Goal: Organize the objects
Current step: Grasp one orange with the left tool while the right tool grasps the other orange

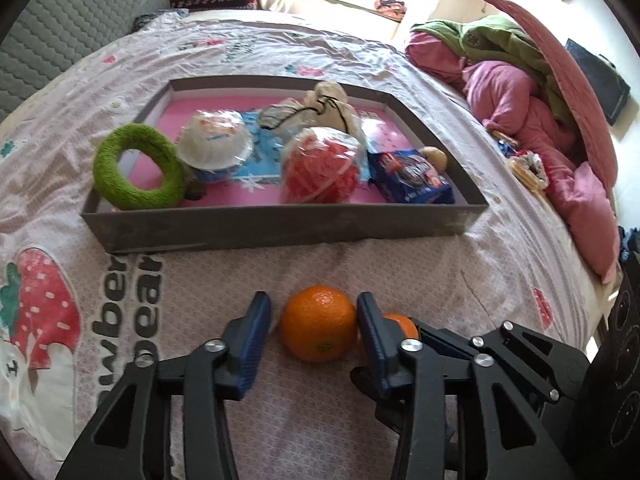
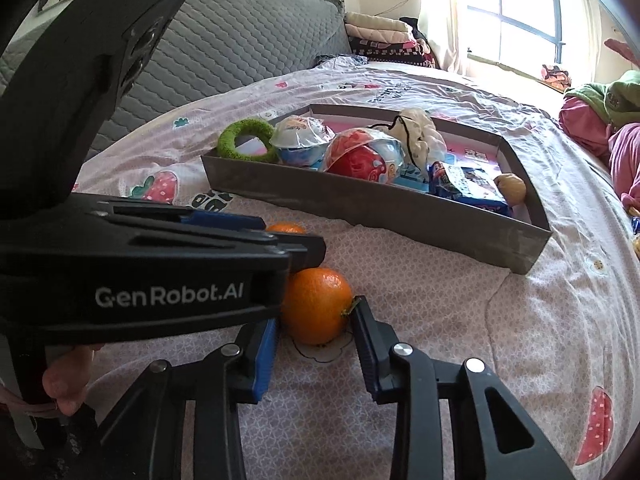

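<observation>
While both hands hover low over the bed [image 1: 420, 264], two oranges lie on the sheet just short of the grey tray [image 1: 280, 224].

Left wrist view first: the left gripper [image 1: 314, 322] has its jaws partly open around the left orange [image 1: 319, 323]. The right pad sits against the fruit's side; a thin sliver of gap shows at the left pad, so I can't call this a firm clamp. Just behind that right finger peeks the right orange [image 1: 402, 324], mostly covered. To do this well, close squarely across the widest part and lift straight up, so the neighbour isn't nudged away. The tray beyond already holds a green ring [image 1: 138, 168], a wrapped white bowl [image 1: 216, 144], a wrapped red ball [image 1: 320, 164] and a blue packet [image 1: 412, 180]; free floor is scarce.

Now the right wrist view: the right gripper [image 2: 316, 322] brackets its orange [image 2: 316, 304], jaws partly open, right fingertip touching at the stem end, left pad tight alongside. Whether it truly pinches, I can't tell. The left gripper's black body fills the left of the frame, hiding nearly all of the other orange [image 2: 285, 227]. A person's fingertips [image 2: 66, 380] show beneath it, cut off.
</observation>
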Available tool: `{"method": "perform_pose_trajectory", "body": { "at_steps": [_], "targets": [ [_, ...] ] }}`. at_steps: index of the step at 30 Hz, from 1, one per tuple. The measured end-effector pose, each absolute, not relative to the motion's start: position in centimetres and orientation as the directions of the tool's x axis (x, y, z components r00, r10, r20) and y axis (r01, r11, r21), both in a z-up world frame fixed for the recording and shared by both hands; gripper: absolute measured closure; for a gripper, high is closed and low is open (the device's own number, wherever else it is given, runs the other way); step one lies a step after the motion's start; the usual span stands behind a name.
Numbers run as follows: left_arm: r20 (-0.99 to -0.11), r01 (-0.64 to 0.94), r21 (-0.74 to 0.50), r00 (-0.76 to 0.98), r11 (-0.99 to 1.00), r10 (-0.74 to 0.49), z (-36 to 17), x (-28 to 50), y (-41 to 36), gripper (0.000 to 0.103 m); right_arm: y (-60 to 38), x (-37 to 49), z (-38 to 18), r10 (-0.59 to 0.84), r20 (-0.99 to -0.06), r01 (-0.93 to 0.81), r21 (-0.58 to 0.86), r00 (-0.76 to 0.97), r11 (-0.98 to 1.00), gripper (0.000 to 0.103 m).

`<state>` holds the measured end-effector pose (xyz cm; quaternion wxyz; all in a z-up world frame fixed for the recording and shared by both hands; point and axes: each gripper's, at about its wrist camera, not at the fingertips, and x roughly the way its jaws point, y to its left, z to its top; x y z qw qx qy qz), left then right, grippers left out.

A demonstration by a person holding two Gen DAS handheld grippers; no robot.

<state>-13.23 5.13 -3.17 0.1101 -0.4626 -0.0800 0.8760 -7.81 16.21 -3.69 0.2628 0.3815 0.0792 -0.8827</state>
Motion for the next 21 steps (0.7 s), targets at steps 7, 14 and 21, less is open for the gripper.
{"method": "perform_pose_trajectory", "body": {
  "at_steps": [7, 14, 21],
  "targets": [
    [-0.795, -0.127, -0.251, -0.539, -0.96, 0.279, -3.4, -13.2, 5.5, 0.063, 16.9, -7.7, -3.5, -0.378, -0.726, 0.505, 0.05, -0.574, -0.862, 0.067],
    [-0.786, -0.111, -0.255, -0.556, -0.961, 0.273, -2.9, -13.0, 4.8, 0.064, 17.4, -7.7, -3.1, -0.388, -0.713, 0.496, 0.065, -0.584, -0.866, 0.067],
    [-0.768, -0.105, -0.246, -0.585, -0.964, 0.26, -1.7, -12.5, 4.3, 0.064, 17.8, -7.8, -2.4, -0.408, -0.685, 0.492, 0.083, -0.603, -0.867, 0.067]
  ]
}}
